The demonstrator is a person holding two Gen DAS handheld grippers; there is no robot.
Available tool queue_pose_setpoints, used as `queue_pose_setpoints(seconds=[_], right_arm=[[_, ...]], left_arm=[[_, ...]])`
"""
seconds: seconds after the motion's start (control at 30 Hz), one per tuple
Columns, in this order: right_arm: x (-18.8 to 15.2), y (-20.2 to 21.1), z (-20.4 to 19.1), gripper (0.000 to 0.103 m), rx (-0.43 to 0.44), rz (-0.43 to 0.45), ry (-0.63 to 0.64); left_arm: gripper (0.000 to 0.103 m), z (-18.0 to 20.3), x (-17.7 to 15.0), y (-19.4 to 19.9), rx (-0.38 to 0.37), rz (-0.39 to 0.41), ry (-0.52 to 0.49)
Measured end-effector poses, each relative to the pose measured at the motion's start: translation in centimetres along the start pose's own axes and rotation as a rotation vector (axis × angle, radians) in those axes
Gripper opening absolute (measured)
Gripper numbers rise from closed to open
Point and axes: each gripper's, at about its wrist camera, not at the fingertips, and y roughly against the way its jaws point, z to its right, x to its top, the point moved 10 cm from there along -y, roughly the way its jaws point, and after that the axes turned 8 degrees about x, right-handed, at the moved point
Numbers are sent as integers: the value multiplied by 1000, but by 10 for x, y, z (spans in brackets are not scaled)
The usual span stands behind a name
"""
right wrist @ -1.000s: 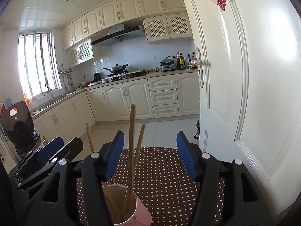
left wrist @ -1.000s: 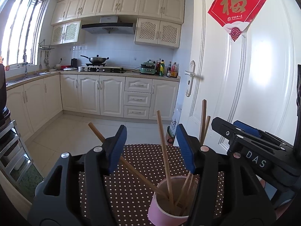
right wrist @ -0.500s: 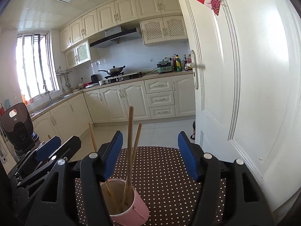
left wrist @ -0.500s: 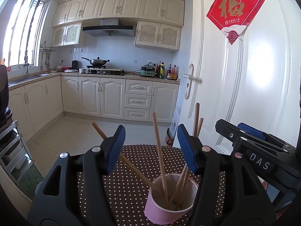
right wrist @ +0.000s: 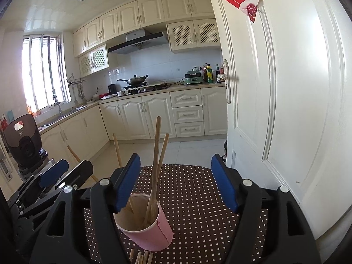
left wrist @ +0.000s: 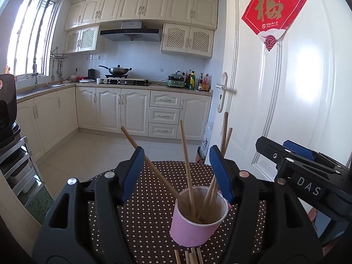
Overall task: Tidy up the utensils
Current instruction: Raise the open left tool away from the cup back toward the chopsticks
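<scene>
A pink cup stands on the brown dotted tablecloth and holds several wooden chopsticks that lean outward. More loose chopstick ends lie in front of the cup at the bottom edge. My left gripper hovers just short of the cup, jaws opening, its pads touching nothing. In the right wrist view the cup sits low left with its chopsticks. My right gripper is also opening, with nothing pressed between its pads. Each gripper shows in the other's view, the right gripper and the left gripper.
A white door stands close on the right of the small round table. A metal rack and a black appliance are on the left. Kitchen cabinets and tiled floor lie beyond the table's far edge.
Both grippers have drawn back from the cup, so it shows whole and loose chopstick ends appear at the bottom edge. Both sets of jaws stand a little wider.
</scene>
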Motion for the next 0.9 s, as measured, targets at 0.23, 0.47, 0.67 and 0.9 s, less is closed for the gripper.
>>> queue_pose_setpoints(seconds=[0.23,0.47,0.67,0.9], right_arm=[[-10,11,-1,67,0,-12,2],[-37,20,-1,67,-4,-55,-19],[-61,25,4,67,-22,-106,-29],[-85,25,7,67,-38,-168,-29]], left_arm=[[63,-9,-15,14,26,-21,-1],[64,-20,-35,24,59,-54,-2],[64,-25,-54,29,70,-89,-1],[64,-33,-79,29,96,-138,10]])
